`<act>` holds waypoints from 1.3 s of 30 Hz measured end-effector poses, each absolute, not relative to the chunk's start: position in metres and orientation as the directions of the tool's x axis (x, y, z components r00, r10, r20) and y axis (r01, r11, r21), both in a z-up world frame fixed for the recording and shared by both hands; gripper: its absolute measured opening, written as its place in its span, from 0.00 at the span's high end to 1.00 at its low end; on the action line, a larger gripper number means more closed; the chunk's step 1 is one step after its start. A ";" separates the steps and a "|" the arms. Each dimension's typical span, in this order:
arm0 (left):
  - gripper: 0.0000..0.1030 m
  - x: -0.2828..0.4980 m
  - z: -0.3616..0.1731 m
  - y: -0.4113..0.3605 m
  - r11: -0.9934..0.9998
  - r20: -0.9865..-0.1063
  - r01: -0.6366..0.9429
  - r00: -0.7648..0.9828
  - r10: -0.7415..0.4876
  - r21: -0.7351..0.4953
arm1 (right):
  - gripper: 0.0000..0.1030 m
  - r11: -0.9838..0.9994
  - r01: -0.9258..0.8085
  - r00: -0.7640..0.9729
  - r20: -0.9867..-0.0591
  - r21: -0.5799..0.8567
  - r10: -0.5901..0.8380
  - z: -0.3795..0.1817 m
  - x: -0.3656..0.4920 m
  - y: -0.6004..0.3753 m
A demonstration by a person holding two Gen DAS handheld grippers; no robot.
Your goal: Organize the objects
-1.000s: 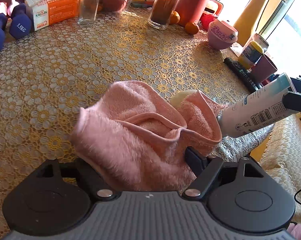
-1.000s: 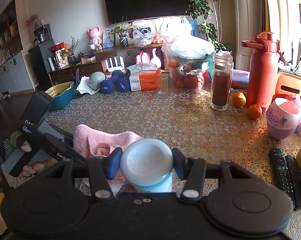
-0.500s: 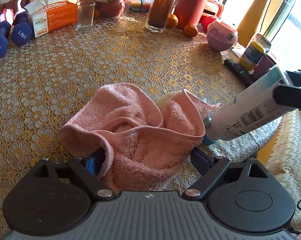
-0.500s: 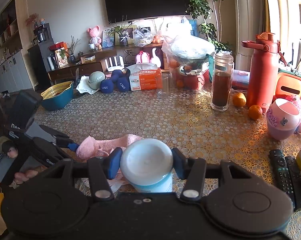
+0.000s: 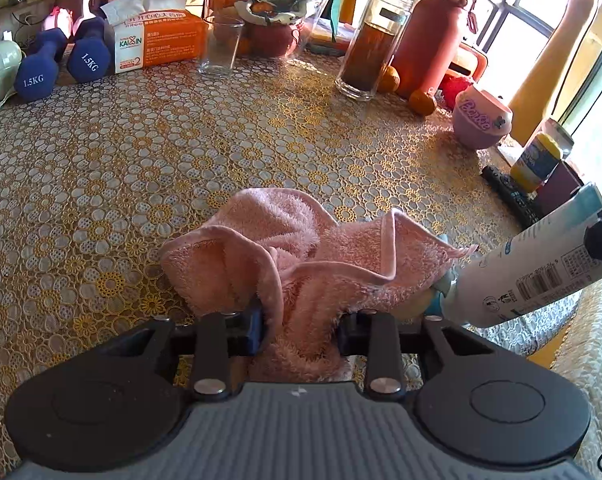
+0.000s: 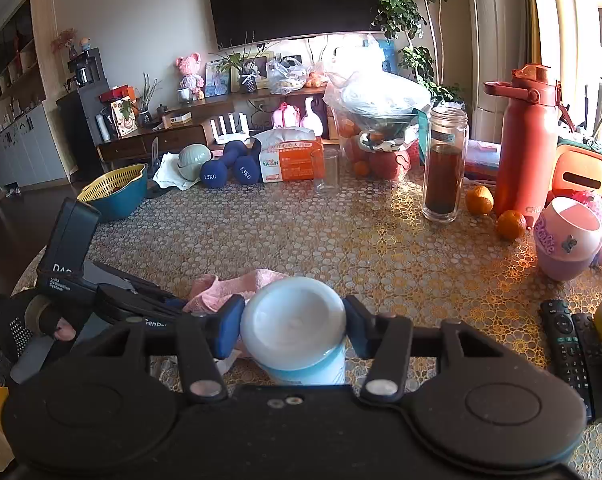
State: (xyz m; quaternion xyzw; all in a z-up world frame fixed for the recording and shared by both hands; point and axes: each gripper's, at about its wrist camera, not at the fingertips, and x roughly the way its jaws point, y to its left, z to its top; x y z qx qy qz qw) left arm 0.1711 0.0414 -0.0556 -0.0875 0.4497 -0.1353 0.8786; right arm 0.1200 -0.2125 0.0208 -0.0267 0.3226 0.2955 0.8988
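A crumpled pink towel (image 5: pixel 301 264) lies on the lace-covered table near its front edge. My left gripper (image 5: pixel 299 334) is shut on the towel's near fold. My right gripper (image 6: pixel 293 326) is shut on a white and light-blue tube bottle (image 6: pixel 295 322). In the left wrist view the bottle (image 5: pixel 533 276) comes in tilted from the right, its cap end against the towel's right edge. The towel (image 6: pixel 237 284) shows in the right wrist view just left of the bottle. A pale round object under the towel is mostly hidden.
At the back stand blue dumbbells (image 5: pixel 61 64), an orange tissue box (image 5: pixel 161 44), a drinking glass (image 5: pixel 221 46), a tea jar (image 5: pixel 371 52) and a red flask (image 5: pixel 433 36). A pink Barbie bin (image 5: pixel 481 116), oranges (image 5: pixel 421 100) and remotes (image 6: pixel 573 356) lie to the right.
My left gripper pulled back, lowered and closed on the towel's near fold. The towel settled flatter on the table. My right gripper held the bottle nearly still.
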 end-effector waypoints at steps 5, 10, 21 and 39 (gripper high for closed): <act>0.76 0.169 -0.027 0.049 0.885 -0.672 0.171 0.594 -0.443 -0.433 | 0.49 0.821 -0.557 0.618 -0.596 0.128 0.513 0.021 0.118 -0.212; 0.76 0.169 0.019 0.042 0.806 -0.549 0.267 0.616 -0.565 -0.529 | 0.49 0.818 -0.562 0.617 -0.595 0.123 0.514 0.022 0.116 -0.210; 0.76 0.194 0.026 -0.002 0.711 -0.508 0.356 0.514 -0.691 -0.607 | 0.49 0.806 -0.583 0.617 -0.592 0.098 0.518 0.022 0.113 -0.207; 0.76 0.216 -0.077 0.003 0.764 -0.649 0.184 0.429 -0.629 -0.619 | 0.49 0.783 -0.613 0.606 -0.570 0.109 0.554 0.021 0.116 -0.213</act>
